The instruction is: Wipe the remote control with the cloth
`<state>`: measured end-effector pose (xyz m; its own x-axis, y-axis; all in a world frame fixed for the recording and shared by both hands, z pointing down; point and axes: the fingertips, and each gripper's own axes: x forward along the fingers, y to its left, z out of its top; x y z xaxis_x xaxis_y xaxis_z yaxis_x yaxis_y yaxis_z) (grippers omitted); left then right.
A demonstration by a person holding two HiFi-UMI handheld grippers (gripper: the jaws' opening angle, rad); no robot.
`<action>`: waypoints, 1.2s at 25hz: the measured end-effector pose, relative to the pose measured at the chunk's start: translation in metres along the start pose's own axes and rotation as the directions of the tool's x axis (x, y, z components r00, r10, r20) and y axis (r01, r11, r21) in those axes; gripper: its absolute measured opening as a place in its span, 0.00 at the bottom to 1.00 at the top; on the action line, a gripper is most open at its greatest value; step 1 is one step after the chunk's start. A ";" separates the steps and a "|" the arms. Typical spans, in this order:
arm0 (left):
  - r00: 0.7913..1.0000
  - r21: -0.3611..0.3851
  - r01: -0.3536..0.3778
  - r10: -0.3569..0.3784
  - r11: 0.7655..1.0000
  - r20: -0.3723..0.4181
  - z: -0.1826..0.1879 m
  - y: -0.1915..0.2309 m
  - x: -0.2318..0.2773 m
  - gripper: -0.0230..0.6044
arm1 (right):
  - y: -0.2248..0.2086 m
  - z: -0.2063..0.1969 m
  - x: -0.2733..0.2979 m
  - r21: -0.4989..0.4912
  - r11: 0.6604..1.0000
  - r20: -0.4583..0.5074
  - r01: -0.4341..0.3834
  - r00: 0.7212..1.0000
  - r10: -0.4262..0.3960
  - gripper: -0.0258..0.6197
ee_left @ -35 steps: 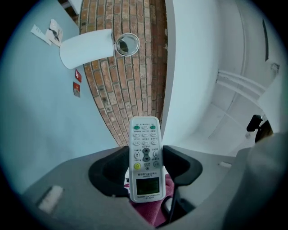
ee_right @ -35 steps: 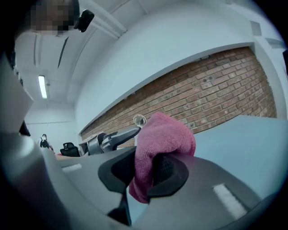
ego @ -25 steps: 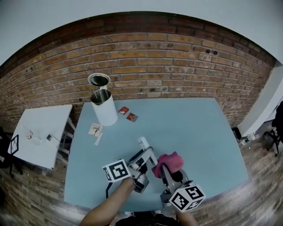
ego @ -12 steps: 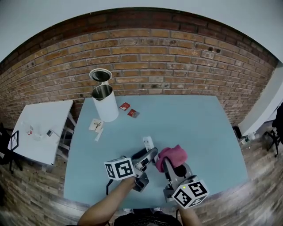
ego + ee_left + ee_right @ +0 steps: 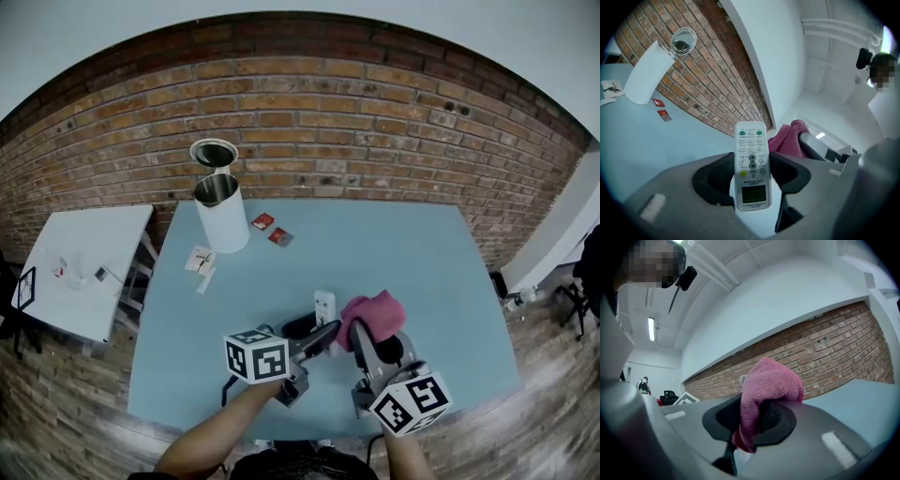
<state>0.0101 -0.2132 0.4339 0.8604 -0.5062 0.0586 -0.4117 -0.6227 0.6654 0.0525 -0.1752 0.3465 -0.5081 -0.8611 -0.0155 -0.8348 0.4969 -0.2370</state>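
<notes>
The left hand-held gripper (image 5: 317, 335) has its jaws set wide and clamped on the lower half of the remote control (image 5: 751, 161). The remote's button face is turned to the left gripper view and its top end sticks out past the jaw tips. The right hand-held gripper (image 5: 364, 339) is pinched tight on a fold of the pink cloth (image 5: 373, 314), which bunches up beyond its tips.

Compared with a second ago, the left hand-held gripper has rolled, so the remote now stands more upright above the worktop (image 5: 412, 253). The right one has lifted the cloth higher. Remote and cloth have drawn closer: the cloth now sits just to the right of the remote, though no view shows whether they touch.
</notes>
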 end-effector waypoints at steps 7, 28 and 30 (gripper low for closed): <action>0.997 0.161 -0.003 0.016 0.987 -0.075 -0.008 -0.013 0.004 0.41 | -0.004 0.014 0.002 -0.037 0.999 0.014 0.004 1.000 -0.003 0.14; 0.979 0.525 0.003 0.103 0.851 -0.173 -0.019 -0.026 0.004 0.41 | -0.016 0.045 0.001 -0.115 0.993 0.027 0.014 1.000 -0.011 0.14; 0.976 0.560 0.005 0.118 0.828 -0.182 -0.021 -0.026 0.004 0.41 | -0.016 0.046 0.001 -0.121 0.993 0.020 0.010 1.000 -0.008 0.14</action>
<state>0.0303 -0.1860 0.4327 0.8462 -0.4589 0.2708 -0.5053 -0.8524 0.1344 0.0747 -0.1888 0.3059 -0.4971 -0.8671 -0.0333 -0.8595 0.4973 -0.1182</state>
